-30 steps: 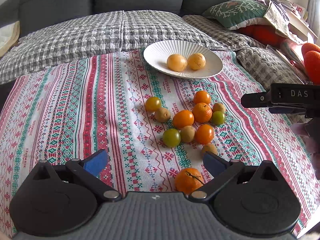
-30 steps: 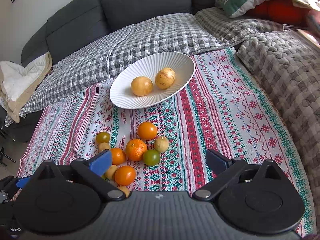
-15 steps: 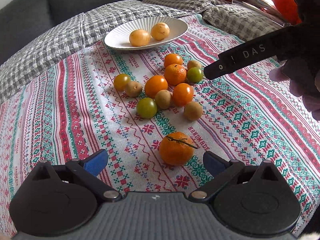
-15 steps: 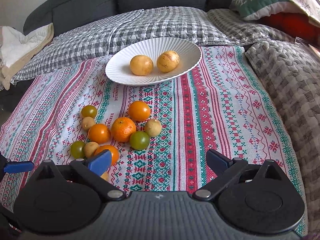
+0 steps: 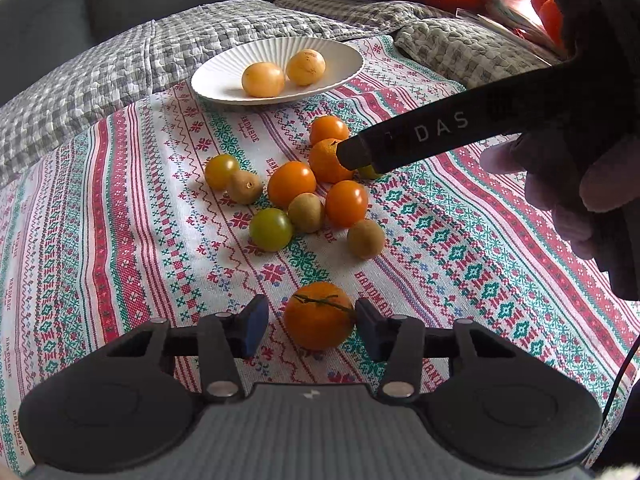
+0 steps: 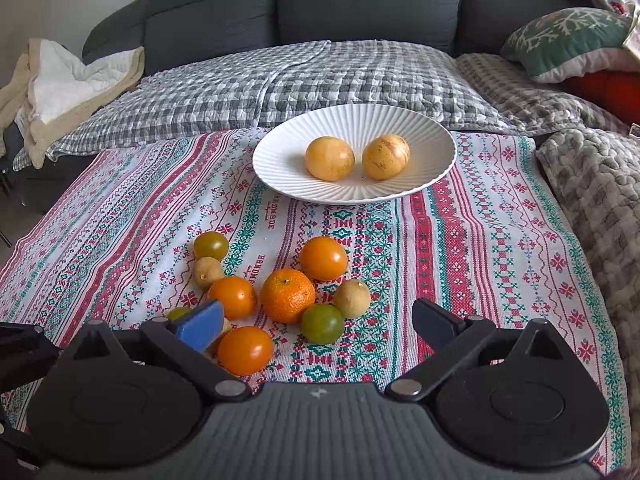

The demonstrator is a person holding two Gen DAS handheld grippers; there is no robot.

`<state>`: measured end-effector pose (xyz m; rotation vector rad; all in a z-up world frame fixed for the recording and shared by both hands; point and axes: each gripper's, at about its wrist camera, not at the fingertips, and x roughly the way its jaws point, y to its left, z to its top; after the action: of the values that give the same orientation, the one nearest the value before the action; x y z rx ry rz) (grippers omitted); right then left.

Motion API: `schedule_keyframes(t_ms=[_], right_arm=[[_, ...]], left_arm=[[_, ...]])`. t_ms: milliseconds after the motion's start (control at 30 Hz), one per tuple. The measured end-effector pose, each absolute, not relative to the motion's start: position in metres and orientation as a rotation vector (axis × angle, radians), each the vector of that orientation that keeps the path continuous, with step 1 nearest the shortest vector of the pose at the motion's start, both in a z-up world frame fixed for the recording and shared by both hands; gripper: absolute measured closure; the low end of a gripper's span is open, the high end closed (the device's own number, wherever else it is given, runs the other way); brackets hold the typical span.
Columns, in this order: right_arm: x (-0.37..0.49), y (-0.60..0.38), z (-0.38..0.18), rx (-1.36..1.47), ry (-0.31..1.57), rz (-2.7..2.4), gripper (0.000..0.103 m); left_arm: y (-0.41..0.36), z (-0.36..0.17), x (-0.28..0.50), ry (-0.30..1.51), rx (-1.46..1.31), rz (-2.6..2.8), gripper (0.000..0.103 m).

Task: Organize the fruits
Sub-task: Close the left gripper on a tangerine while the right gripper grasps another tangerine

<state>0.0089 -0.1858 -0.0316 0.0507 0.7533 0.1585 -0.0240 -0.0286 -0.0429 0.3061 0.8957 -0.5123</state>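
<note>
A white ribbed plate (image 5: 224, 84) (image 6: 280, 148) holds two yellow fruits (image 5: 263, 79) (image 6: 329, 158). A cluster of orange, green and brown fruits (image 5: 292, 184) (image 6: 288, 295) lies on the patterned cloth. My left gripper (image 5: 307, 326) is partly closed around a lone tangerine (image 5: 319, 316); the right finger touches it, and a small gap shows at the left pad. My right gripper (image 6: 318, 322) is open and empty, hovering over the cluster. Its finger also shows in the left wrist view (image 5: 420, 136) above the cluster.
The patterned tablecloth (image 6: 480, 240) covers a low surface in front of a grey sofa (image 6: 360, 0) with a checked quilt (image 6: 280, 80). A green cushion (image 6: 568, 40) and folded blankets (image 6: 592, 184) lie to the right. A white towel (image 6: 60, 80) lies left.
My left gripper has moved down to the lone tangerine and narrowed its fingers around it. My right gripper has moved in lower over the cluster, staying open.
</note>
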Motion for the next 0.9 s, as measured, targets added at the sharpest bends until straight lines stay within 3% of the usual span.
schedule_keyframes(t_ms=[167, 333, 900], right_arm=[[0.018, -0.186, -0.035, 0.081, 0.773, 0.182, 0.032], [0.025, -0.188, -0.037, 0.117, 0.788, 0.209, 0.048], [0.041, -0.161, -0.047, -0.051, 0.841, 0.259, 0.062]], left_arm=[[-0.028, -0.038, -0.017, 0.907, 0.265, -0.47, 0.076], [-0.026, -0.036, -0.011, 0.917, 0.228, -0.441, 0.076], [-0.024, -0.04, -0.004, 0.947, 0.223, -0.423, 0.075]])
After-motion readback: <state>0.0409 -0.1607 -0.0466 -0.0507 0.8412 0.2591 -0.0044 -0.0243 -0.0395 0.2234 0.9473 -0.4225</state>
